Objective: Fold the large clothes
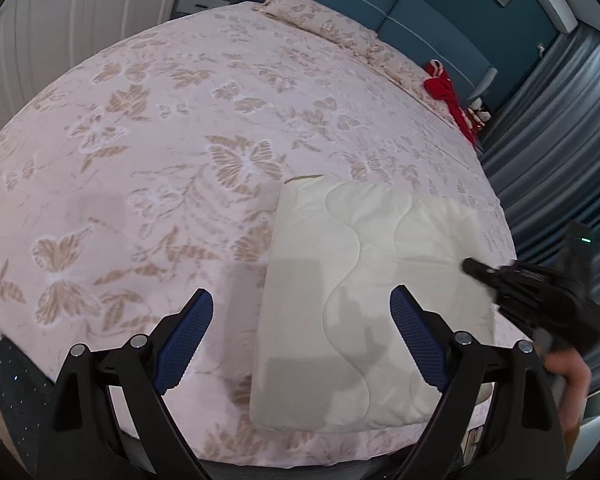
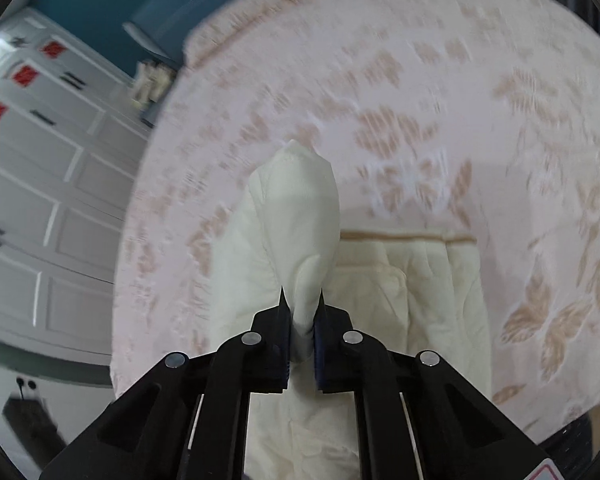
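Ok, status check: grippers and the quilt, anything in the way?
Left gripper open, empty, over the cream quilt. Right gripper shut on a bunched quilt fold. Nothing in the way on the bedspread.

It was a home bedroom. A wide bed under a pale pink bedspread with beige butterflies point(image 1: 148, 128) filled the room, with matching pillows point(image 1: 320, 20) against a padded teal headboard point(image 1: 380, 4). White panelled wardrobe doors point(image 2: 52, 184) and grey pleated curtains point(image 1: 560, 128) flanked it.

No legible text, label, brand or number can be made out; red squares on the white wardrobe doors point(image 2: 40, 92) are too blurred to be read.
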Demonstrator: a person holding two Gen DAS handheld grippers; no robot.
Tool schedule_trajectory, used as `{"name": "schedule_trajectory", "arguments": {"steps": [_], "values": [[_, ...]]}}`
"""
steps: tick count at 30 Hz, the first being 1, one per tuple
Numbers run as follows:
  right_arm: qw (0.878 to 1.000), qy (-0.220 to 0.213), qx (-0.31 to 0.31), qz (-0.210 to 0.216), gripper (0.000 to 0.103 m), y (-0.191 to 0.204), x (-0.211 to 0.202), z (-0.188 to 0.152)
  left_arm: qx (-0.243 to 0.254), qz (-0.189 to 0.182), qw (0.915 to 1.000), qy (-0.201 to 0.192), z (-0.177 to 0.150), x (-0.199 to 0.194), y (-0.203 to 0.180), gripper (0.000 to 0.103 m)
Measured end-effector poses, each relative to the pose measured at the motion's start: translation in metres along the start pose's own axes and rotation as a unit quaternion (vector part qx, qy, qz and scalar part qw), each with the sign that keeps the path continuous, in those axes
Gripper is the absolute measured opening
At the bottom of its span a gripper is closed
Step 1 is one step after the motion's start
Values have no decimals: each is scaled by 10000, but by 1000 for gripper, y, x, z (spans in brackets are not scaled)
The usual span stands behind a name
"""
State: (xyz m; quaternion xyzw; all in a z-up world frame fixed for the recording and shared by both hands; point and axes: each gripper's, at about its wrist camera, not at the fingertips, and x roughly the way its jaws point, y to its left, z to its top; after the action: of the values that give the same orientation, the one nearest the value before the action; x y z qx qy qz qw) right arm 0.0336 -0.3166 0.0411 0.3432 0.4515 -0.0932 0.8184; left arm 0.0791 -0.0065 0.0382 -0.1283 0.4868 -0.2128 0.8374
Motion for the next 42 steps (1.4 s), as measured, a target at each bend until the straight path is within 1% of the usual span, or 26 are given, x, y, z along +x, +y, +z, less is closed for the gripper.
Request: {"name": "schedule_trajectory", "arguments": {"steps": [2,4,6,7,9,12,15,17,20,23,26,28,31,32,34,35,36,38,39,42], "values": [[9992,-297,-245,-42,8,1,-30,-8,120,-79,9999,-13,2,1,-11,87],[9974,-505,-442,-263,8,-4,-50,-17,304,-164,9994,23,2,4,-27,87],[9958,-600,-477,-503,8,-16,-57,-26,501,-255,9984,110,-1,11,-45,87],[9952,-611,-414,-645,8,-29,-58,-30,629,-300,9974,185,-4,16,-56,87],[9954,-515,-129,-799,7,-59,-51,-37,837,-318,9956,287,-13,27,-72,86],[9941,-340,183,-1010,7,-95,-31,-46,1144,-242,9918,520,-27,52,-94,84],[9941,-251,337,-996,7,-117,-14,-51,1351,-77,9875,806,-43,79,-104,82],[9946,-201,376,-945,7,-123,-4,-51,1422,61,9853,949,-52,93,-106,81],[9948,-59,310,-969,7,-124,14,-50,1713,383,9807,867,-62,102,-109,81],[9936,108,247,-1096,8,-123,31,-51,1816,530,9779,895,-67,108,-108,81],[9921,223,187,-1220,9,-121,33,-50,1882,688,9751,951,-69,113,-109,82],[9903,191,71,-1375,13,-115,21,-50,1915,751,9738,973,-68,111,-108,82],[9888,80,-250,-1472,19,-101,-10,-56,1837,818,9734,1096,-63,108,-103,82],[9877,68,-387,-1514,20,-96,-22,-61,1809,840,9736,1111,-62,106,-101,81],[9877,149,-580,-1442,21,-88,-43,-77,1764,891,9740,1110,-60,101,-97,81],[9878,183,-608,-1419,24,-87,-48,-83,1752,918,9741,1097,-59,98,-96,81],[9878,246,-656,-1392,28,-84,-54,-93,1725,951,9746,1062,-58,93,-94,81],[9865,358,-720,-1427,30,-79,-55,-107,1699,984,9753,1012,-56,87,-91,81],[9846,439,-767,-1511,30,-78,-54,-115,1676,994,9757,1006,-55,82,-88,81],[9820,623,-765,-1609,30,-80,-44,-128,1604,1015,9762,1049,-55,78,-80,81]]}}
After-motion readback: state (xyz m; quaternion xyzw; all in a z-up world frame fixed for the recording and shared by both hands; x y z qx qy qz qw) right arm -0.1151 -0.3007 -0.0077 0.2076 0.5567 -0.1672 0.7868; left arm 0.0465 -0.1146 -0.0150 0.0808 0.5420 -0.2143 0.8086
